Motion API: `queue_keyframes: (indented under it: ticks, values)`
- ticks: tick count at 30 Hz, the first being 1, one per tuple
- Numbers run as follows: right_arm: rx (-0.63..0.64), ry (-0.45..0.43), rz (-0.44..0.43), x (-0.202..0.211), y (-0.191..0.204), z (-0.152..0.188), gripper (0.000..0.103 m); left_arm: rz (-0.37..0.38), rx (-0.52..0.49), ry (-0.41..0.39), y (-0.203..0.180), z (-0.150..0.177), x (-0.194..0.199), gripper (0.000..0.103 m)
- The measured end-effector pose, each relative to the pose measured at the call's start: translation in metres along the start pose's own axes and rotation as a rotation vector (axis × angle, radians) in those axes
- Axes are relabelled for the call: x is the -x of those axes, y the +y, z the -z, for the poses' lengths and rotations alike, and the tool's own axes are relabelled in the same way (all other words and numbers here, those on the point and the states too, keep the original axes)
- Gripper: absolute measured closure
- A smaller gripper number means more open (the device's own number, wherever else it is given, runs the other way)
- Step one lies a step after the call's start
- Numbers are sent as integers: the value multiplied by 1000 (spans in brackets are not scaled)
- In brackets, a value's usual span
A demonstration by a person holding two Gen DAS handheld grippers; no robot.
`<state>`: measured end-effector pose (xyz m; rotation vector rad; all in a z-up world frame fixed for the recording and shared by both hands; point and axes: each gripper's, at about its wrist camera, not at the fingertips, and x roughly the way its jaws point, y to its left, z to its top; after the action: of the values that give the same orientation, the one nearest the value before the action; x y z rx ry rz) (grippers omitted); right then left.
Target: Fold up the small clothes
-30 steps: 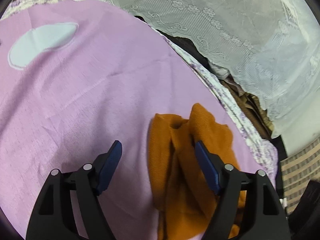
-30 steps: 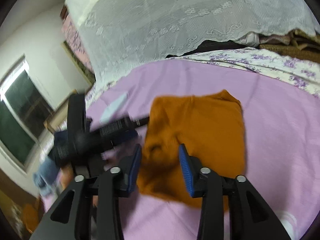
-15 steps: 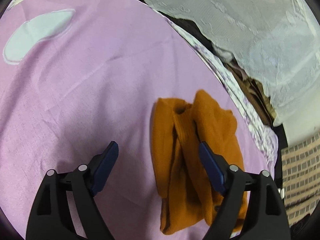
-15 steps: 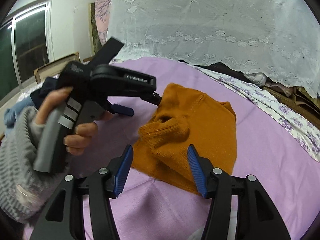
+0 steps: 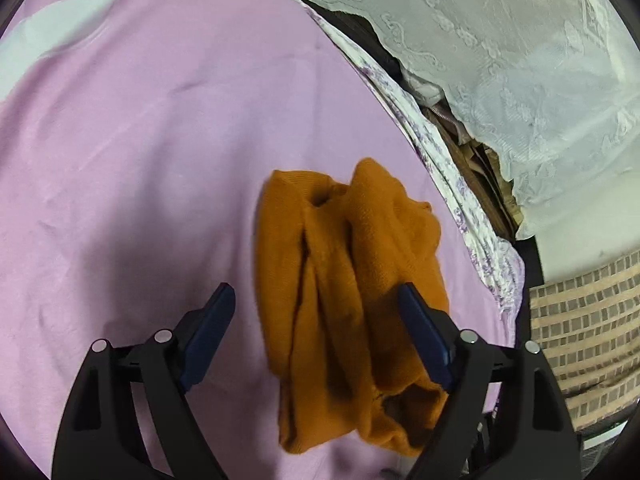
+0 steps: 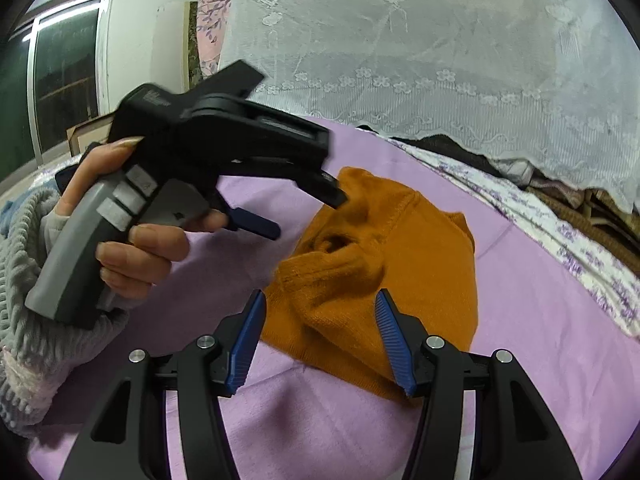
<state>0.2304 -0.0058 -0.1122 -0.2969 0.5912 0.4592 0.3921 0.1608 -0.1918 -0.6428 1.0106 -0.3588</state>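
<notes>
one orange knit garment point(image 5: 352, 280) lies bunched on the lilac bedsheet point(image 5: 140, 160); soft, light, floppy, best pinched at a hem corner. left gripper point(image 5: 316, 328) gapes wide, right gripper point(image 6: 320, 340) half open, both empty above it.

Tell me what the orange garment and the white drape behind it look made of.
Orange garment: looks like a soft knit, wool or acrylic; ribbed stitch rows and a matte, fuzzy surface show. White drape: looks like thin lace or net; it is semi-sheer, with embroidered flowers and a scalloped hem. Exact fibres cannot be told.
</notes>
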Motion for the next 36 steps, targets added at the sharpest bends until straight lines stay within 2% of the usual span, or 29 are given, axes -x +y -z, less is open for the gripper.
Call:
queue_keyframes:
  ticks: [5,8,11,12,14,16,19,23,25,27,28,29,30,32,33,35,36]
  values:
    - [51,-5,22,-5,10,1,46,102,82,24,5,-10,-11,28]
    - [63,-3,31,-10,11,0,46,79,54,2,0,-14,-10,28]
    - [65,0,41,-15,10,-1,47,178,44,-7,-6,-14,1,28]
    - [61,0,36,-16,10,-1,47,194,24,-36,-10,-13,11,28]
    - [63,-2,37,-17,10,0,47,162,3,-65,-14,-13,17,26]
    - [64,3,39,-20,9,1,47,101,20,-18,-13,-12,4,26]
    - [66,9,37,-22,8,3,47,99,58,43,-6,-10,-16,27]
    - [77,11,38,-24,10,4,47,129,35,47,-14,-10,-19,27]
    - [82,13,43,-26,10,4,47,106,1,36,-19,-10,-16,27]
    - [82,9,44,-26,10,3,51,73,-8,34,-23,-12,-22,27]
    - [78,7,43,-26,10,3,58,61,-5,35,-22,-13,-26,27]
    - [73,7,43,-26,9,2,70,61,2,43,-19,-13,-29,27]
    - [61,7,39,-27,6,2,76,70,10,53,-17,-13,-33,28]
    - [27,1,21,-25,0,2,85,102,22,58,-12,-15,-40,44]
    - [15,-5,18,-24,-1,1,86,99,21,47,-11,-16,-41,50]
    - [-11,-20,12,-20,-5,-2,89,122,7,31,-9,-18,-42,76]
    - [-25,-30,8,-17,-7,-5,90,137,11,28,-9,-19,-42,78]
